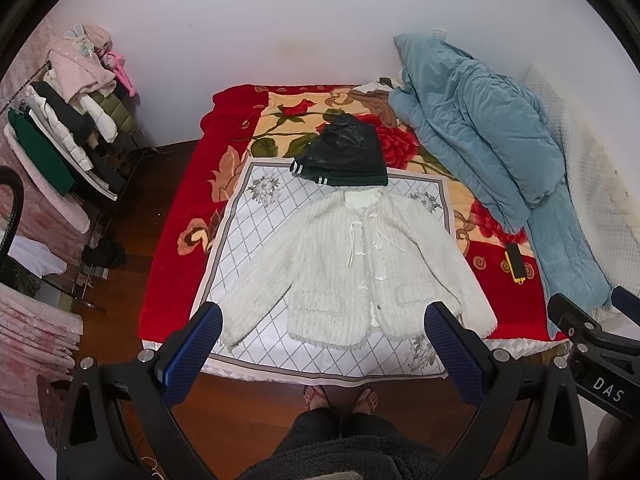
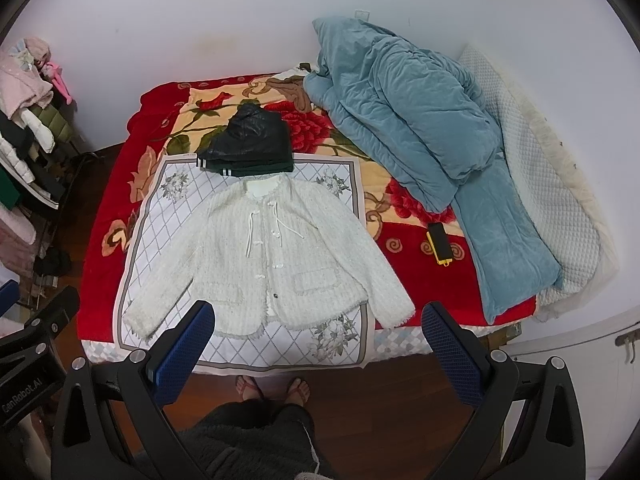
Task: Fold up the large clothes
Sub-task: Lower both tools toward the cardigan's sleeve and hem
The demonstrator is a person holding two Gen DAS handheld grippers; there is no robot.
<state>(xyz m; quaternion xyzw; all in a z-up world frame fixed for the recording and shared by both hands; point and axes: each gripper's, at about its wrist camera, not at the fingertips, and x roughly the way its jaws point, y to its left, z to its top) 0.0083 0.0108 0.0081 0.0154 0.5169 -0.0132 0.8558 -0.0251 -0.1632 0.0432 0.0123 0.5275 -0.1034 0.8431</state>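
Observation:
A white fuzzy jacket (image 1: pixel 356 264) lies spread flat, front up, sleeves angled out, on a white diamond-pattern cloth (image 1: pixel 256 240) on the bed. It also shows in the right wrist view (image 2: pixel 272 256). A folded black and dark green garment (image 1: pixel 344 152) lies just beyond its collar, and shows in the right wrist view too (image 2: pixel 250 144). My left gripper (image 1: pixel 322 322) is open and empty, held high above the jacket's hem. My right gripper (image 2: pixel 318 320) is open and empty, above the bed's near edge by the jacket's right sleeve.
A red floral blanket (image 1: pixel 172 216) covers the bed. A blue quilt (image 2: pixel 420 132) is piled on the right side. A yellow-and-black device (image 2: pixel 439 243) lies near it. A clothes rack (image 1: pixel 68 128) stands at left. The person's feet (image 1: pixel 340 398) are on the wooden floor.

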